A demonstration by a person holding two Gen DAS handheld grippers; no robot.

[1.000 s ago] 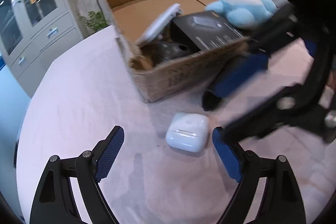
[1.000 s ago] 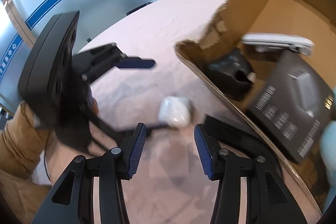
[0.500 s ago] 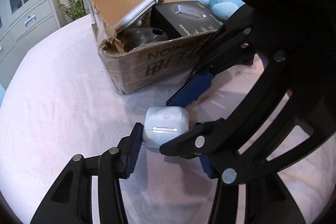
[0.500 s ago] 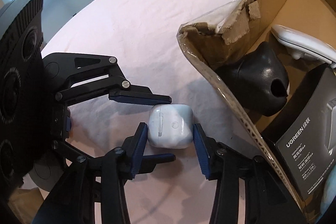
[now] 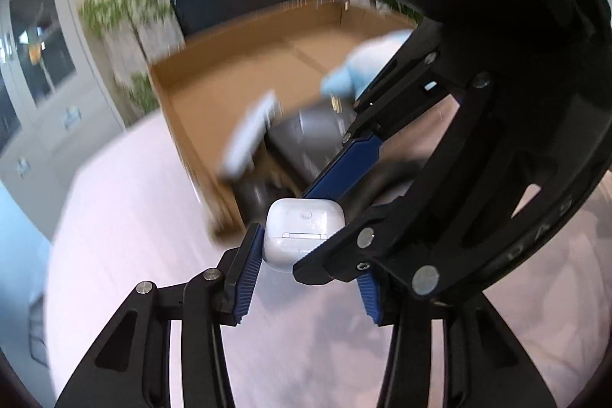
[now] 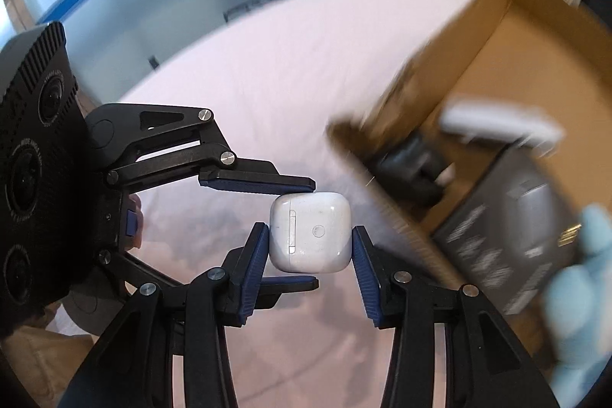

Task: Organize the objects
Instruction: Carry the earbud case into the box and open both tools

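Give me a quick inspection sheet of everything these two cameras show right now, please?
Surface: table under pale pink cloth.
Job's things: white rounded plastic earbud case gripped on four sides, off the cloth; open brown cardboard box.
Clutter: in box, black printed carton, white flat device, dark rounded object, light-blue plush toy.
Grippers: left gripper and right gripper both clamp the case.
Cables: nothing seen.
Surroundings: grey cabinets, green plants.

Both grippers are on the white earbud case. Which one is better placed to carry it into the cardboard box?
Right, probably: the right gripper has both pads on the earbud case, with the cardboard box open just beyond.
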